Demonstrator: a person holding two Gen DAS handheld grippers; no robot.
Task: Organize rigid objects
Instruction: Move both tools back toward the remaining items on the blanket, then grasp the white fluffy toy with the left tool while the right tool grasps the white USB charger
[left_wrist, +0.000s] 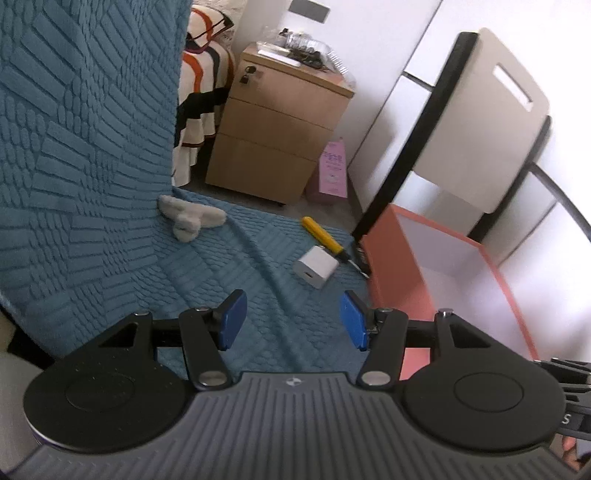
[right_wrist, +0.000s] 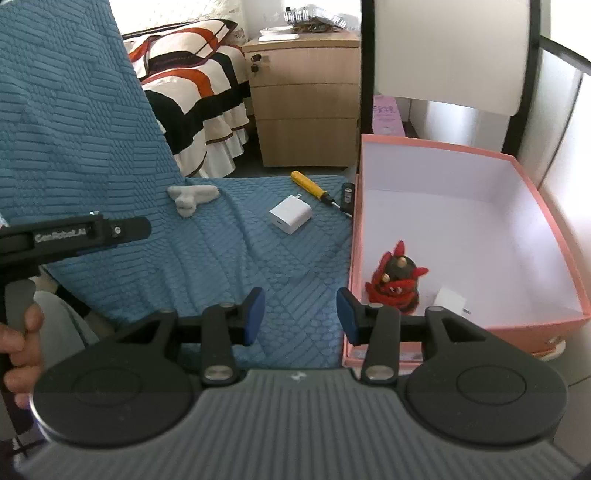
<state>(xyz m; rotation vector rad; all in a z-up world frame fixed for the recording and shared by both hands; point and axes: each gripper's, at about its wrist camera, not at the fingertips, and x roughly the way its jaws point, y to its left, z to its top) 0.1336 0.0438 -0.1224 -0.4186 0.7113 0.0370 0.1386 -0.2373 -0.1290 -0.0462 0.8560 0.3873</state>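
Teal quilted cover (right_wrist: 207, 258) bears the loose items: white charger block (right_wrist: 290, 215) with a port in its near face, no lettering legible; yellow-handled screwdriver (right_wrist: 309, 187) just behind it; small black device (right_wrist: 347, 195) against the box wall, markings too small to read; grey plush piece (right_wrist: 190, 197) to the left. Pink cardboard box (right_wrist: 546, 206), white-lined, holds a red-and-black plush figure (right_wrist: 395, 277) and a second white plug (right_wrist: 448, 299). "GenRobot.AI" is printed on the left gripper's black bar, gripped by a hand (right_wrist: 20, 343). Left gripper (left_wrist: 291, 319): fingers spread, nothing between, charger block ahead and apart. Right gripper (right_wrist: 301, 317): blue pads apart, nothing pinched, charger well ahead.
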